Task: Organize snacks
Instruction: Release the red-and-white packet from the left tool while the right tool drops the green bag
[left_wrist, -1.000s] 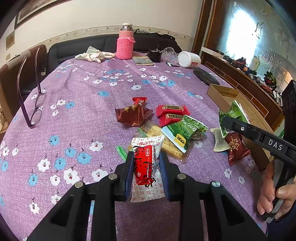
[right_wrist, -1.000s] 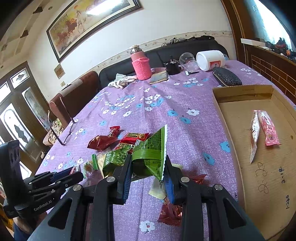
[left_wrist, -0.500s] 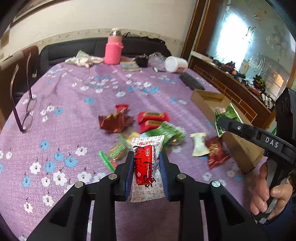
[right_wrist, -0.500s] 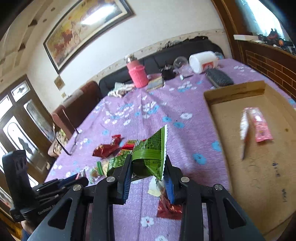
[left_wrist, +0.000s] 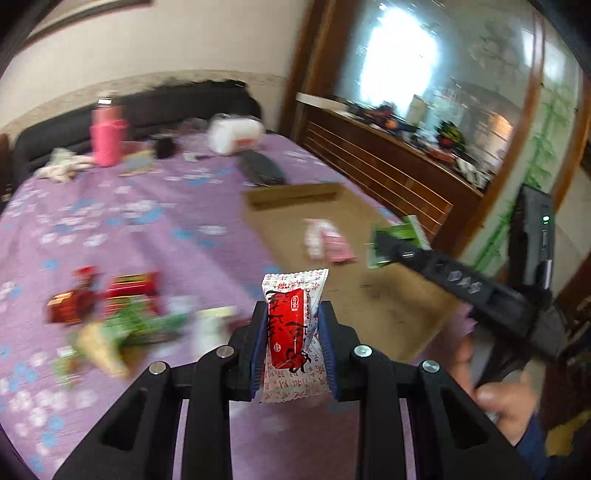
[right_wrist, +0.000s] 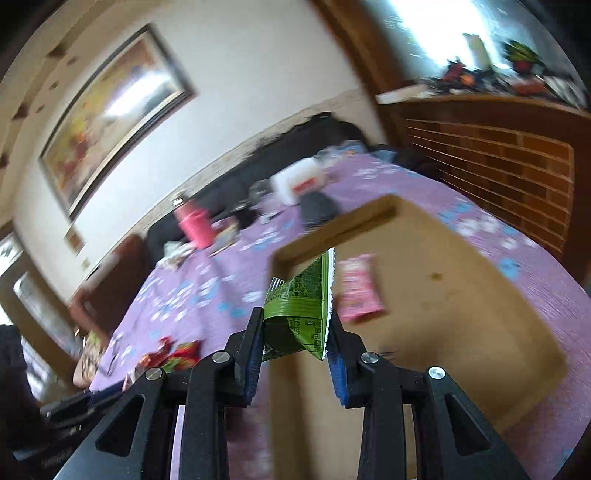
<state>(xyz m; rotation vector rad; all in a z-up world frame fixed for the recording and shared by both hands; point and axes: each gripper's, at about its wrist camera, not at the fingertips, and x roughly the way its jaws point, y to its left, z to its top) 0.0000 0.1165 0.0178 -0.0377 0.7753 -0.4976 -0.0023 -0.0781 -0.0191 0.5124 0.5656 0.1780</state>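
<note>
My left gripper (left_wrist: 292, 332) is shut on a red-and-white snack packet (left_wrist: 291, 332) and holds it above the purple tablecloth near the front edge of a shallow cardboard box (left_wrist: 391, 306). My right gripper (right_wrist: 295, 332) is shut on a green snack packet (right_wrist: 299, 314), held over the box (right_wrist: 443, 332); it also shows in the left wrist view (left_wrist: 400, 236). Pink packets (left_wrist: 327, 240) lie inside the box (right_wrist: 356, 288). Several loose snacks (left_wrist: 110, 314) lie on the cloth to the left.
A pink flask (left_wrist: 107, 134), a white tub on its side (left_wrist: 234, 134) and a dark flat object (left_wrist: 260, 171) stand at the table's far side. A wooden cabinet (left_wrist: 388, 173) runs along the right. Both views are motion-blurred.
Both grippers have swung right with their packets, from above the snack pile toward the cardboard box. The right gripper is now over the box.
</note>
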